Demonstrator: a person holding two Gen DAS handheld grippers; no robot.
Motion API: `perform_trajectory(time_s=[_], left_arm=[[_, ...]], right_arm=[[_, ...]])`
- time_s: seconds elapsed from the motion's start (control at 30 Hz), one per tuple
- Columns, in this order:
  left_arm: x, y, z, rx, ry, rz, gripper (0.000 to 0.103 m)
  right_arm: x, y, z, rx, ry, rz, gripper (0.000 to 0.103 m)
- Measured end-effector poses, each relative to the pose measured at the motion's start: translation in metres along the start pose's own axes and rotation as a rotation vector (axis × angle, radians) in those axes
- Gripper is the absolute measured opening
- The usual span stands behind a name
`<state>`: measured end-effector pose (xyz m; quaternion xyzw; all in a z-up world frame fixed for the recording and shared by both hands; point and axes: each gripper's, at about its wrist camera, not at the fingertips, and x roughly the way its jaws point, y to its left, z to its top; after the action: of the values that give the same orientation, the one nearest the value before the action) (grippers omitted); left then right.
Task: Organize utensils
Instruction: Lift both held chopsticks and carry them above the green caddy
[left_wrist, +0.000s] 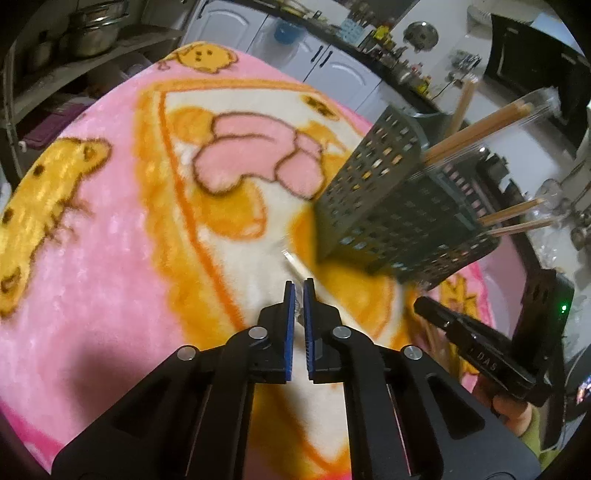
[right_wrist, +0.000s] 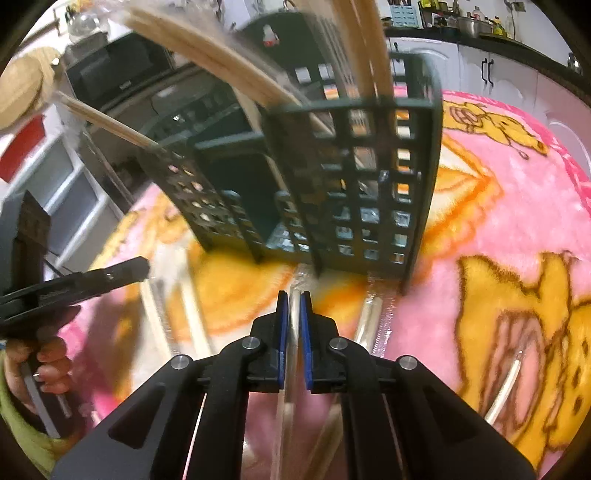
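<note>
A dark green perforated utensil caddy stands on a pink and orange blanket, with several wrapped wooden chopstick pairs sticking out of its top. My left gripper is shut on a wrapped chopstick pair just in front of the caddy's base. In the right wrist view the caddy is close ahead. My right gripper is shut on a clear-wrapped chopstick pair. More wrapped pairs lie on the blanket beside it.
The other gripper shows at the right in the left wrist view, and at the left in the right wrist view. White kitchen cabinets, a cluttered counter, a shelf with steel pots and glasses surround the table.
</note>
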<state>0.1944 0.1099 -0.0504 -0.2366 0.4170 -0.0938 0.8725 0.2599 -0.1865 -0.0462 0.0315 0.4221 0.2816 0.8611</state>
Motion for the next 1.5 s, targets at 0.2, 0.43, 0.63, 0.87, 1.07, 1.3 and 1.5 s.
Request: perform_trajectory(time_s=[0.2, 0.43, 0.63, 0.87, 1.07, 1.3, 1.5], left_arm=[[-0.024, -0.016, 0.005, 0.025, -0.069, -0.022, 0.002], [-0.048, -0.035, 0.008, 0.055, -0.128, -0.053, 0.002], [-0.062, -0.047, 0.012, 0.074, -0.161, -0.087, 0.002], [-0.076, -0.064, 0.015, 0.096, -0.187, -0.129, 0.002], [-0.088, -0.085, 0.020, 0.134, -0.216, -0.160, 0.002], [-0.099, -0.111, 0.028, 0.188, -0.250, -0.186, 0.001], [-0.109, -0.131, 0.038, 0.232, -0.283, -0.195, 0.001]], right_arm=[[-0.029, 0.012, 0.006, -0.024, -0.066, 0.038, 0.006], [-0.066, 0.031, 0.013, -0.079, -0.153, 0.085, 0.006], [-0.095, 0.044, 0.016, -0.110, -0.224, 0.097, 0.006], [-0.125, 0.041, 0.020, -0.119, -0.311, 0.093, 0.006], [-0.148, 0.036, 0.024, -0.116, -0.376, 0.082, 0.006], [-0.173, 0.027, 0.031, -0.099, -0.464, 0.063, 0.006], [-0.192, 0.014, 0.043, -0.082, -0.558, 0.019, 0.006]])
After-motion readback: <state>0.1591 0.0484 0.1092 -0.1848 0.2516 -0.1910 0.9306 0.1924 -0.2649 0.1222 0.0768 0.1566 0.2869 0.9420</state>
